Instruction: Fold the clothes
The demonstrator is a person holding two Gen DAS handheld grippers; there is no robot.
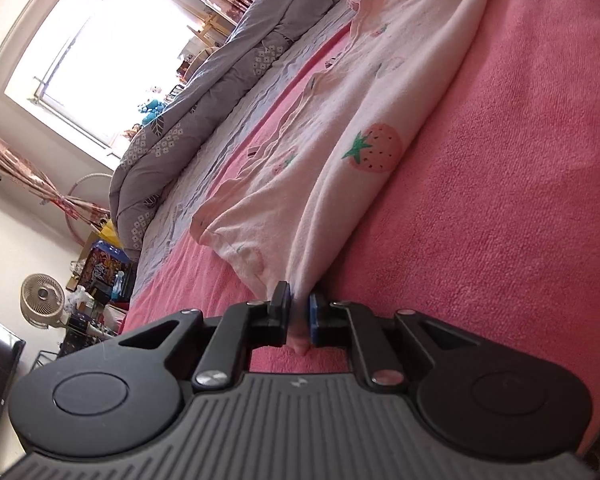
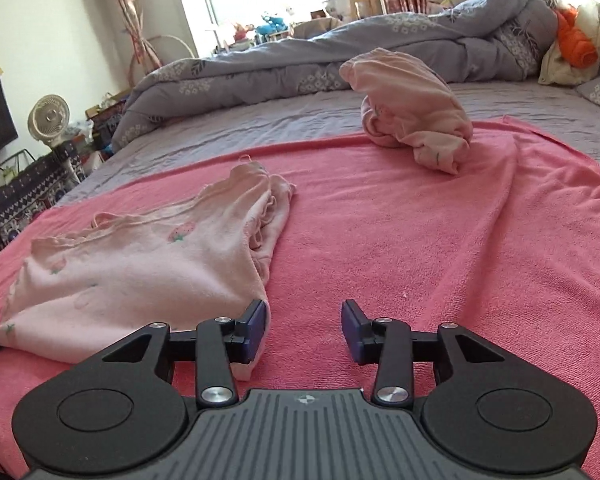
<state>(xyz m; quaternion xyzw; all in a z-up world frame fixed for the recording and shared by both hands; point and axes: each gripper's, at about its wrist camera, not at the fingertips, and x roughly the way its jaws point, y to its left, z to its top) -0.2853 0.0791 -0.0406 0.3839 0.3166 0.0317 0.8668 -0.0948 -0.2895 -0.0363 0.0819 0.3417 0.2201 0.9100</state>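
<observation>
Left claw (image 1: 300, 312) pinches strawberry garment (image 1: 364, 128); right claw (image 2: 304, 330) gapes.

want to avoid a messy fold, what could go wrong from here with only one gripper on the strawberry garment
The left gripper is shut on only a small corner of the strawberry garment; a hard pull may slip it free.

The right gripper is open and holds nothing, so the other corner may drag and the already bunched edge could crease further.

Pulling may also wrinkle the pink towel under it. The crumpled pink garment lies apart, probably no obstacle.
</observation>
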